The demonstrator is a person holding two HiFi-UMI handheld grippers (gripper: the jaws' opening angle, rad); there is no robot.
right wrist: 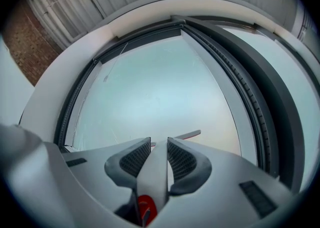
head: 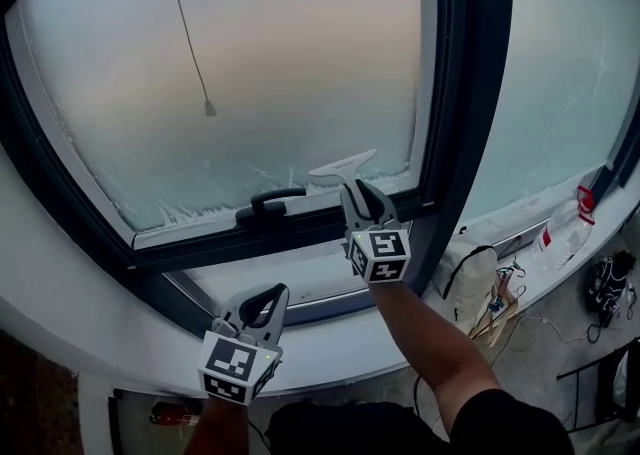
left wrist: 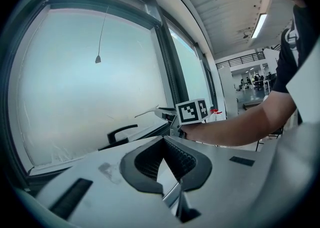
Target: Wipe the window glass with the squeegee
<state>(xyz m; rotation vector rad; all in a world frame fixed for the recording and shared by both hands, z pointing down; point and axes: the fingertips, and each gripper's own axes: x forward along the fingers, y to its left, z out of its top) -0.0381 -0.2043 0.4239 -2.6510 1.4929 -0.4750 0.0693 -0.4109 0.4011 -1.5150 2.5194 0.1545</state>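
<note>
1. The right gripper [head: 353, 187] is raised to the lower right corner of the window glass [head: 260, 73]. Its jaws are closed tight on the pale handle of the squeegee [head: 342, 165].
2. In the right gripper view, the squeegee [right wrist: 155, 172] handle fills the gap between the ribbed pads [right wrist: 134, 161], and a red part shows at the base of the handle.
3. The squeegee blade lies tilted against the frosted pane, just above the bottom rail of the dark window frame [head: 300, 233] and near the right edge of the glass.
4. The left gripper [head: 275, 293] is held low, over the white window sill [head: 120, 313] and well apart from the glass. In the left gripper view, its jaws meet at the tips with nothing between them.
5. A black window handle [head: 268, 205] sits on the bottom rail, just left of the squeegee.
6. A thin pull cord [head: 190, 33] hangs in front of the upper left of the pane, with a small weight at its end.
7. A clear bottle [head: 565, 228] with a red top lies on the sill below the adjoining right pane [head: 550, 73].
</note>
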